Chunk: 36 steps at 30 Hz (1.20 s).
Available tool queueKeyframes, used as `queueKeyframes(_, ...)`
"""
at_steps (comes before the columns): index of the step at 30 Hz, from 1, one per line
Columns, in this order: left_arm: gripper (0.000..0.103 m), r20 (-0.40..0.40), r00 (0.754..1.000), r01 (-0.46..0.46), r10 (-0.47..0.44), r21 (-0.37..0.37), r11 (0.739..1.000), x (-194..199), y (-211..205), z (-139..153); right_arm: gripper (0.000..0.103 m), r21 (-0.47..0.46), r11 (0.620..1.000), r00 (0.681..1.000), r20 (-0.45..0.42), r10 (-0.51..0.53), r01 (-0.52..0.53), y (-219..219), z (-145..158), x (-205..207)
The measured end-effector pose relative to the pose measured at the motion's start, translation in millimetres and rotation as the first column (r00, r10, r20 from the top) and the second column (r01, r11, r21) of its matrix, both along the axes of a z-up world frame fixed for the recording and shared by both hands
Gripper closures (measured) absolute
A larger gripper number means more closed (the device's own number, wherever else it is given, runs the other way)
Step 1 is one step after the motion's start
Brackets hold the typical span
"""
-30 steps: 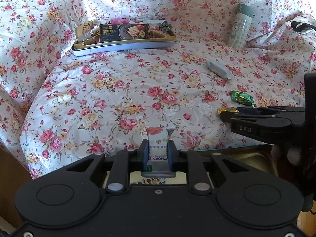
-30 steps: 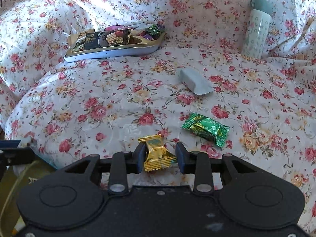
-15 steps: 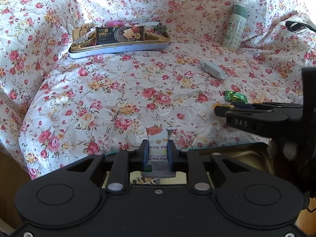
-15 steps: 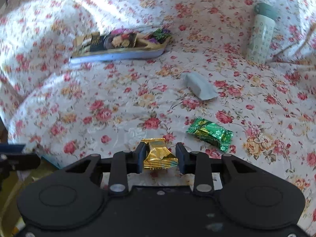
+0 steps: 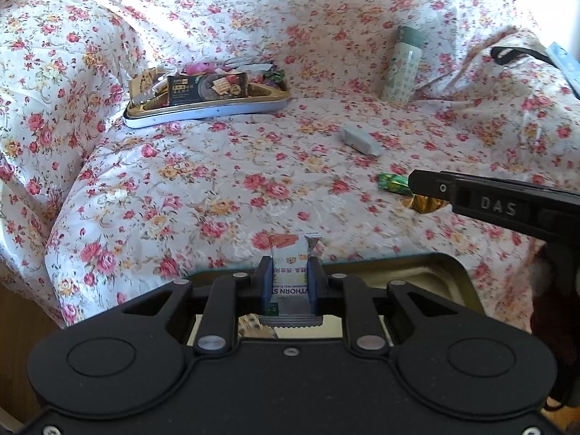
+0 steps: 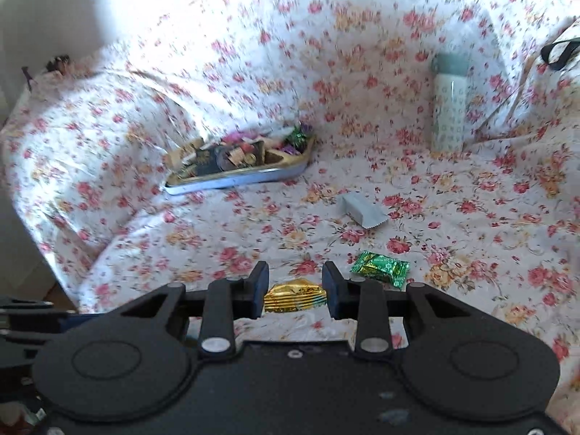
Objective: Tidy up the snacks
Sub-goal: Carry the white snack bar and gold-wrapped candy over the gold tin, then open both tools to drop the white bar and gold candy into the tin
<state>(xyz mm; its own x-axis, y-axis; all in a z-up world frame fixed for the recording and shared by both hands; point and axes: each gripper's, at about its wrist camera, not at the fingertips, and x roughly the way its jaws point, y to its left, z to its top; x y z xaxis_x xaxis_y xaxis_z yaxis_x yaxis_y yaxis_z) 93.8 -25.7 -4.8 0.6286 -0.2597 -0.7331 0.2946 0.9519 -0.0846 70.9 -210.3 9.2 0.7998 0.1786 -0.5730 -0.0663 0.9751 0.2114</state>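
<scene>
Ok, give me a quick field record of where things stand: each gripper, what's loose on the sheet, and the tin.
left gripper: shut on white snack packet
right gripper: shut on gold candy
loose on floral sheet: green candy, grey packet
snack tin: far left, already holding assorted snacks
bottle: upright, far right
second tin: gold inside, below left gripper, partly hidden

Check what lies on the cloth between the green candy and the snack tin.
Only the grey packet lies between green candy and snack tin; otherwise bare floral cloth, clearest in the right wrist view.
</scene>
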Motion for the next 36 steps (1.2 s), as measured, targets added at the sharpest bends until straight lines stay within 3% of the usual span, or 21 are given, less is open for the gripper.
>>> queueKeyframes(18, 0.077, -0.081, 0.995, 0.052, -0.058, -0.075, 0.996, -69.7, -5.9, -1.9, 0.069, 0.012, 0.999, 0.995, 0.093, -0.035, 0.034, 11.6, 25.5, -129.9)
queueKeyframes(24, 0.077, -0.088, 0.995, 0.049, -0.055, -0.071, 0.996, -66.6, -11.5, -1.7, 0.069, 0.023, 0.998, 0.995, 0.083, -0.063, 0.061, 6.6, 25.9, -144.2)
queueKeyframes(31, 0.077, -0.092, 0.995, 0.032, -0.033, -0.014, 0.999, -42.0, -22.3, -8.8, 0.069, 0.023, 0.993, 0.994, 0.000, -0.113, 0.113, 0.7, 8.7, -137.0)
queueKeyframes(36, 0.075, -0.095, 0.995, 0.022, -0.024, -0.021, 1.000, -30.9, -25.6, -9.7, 0.069, 0.019, 0.993, 0.993, -0.026, -0.117, 0.118, 0.4, 3.3, -137.9)
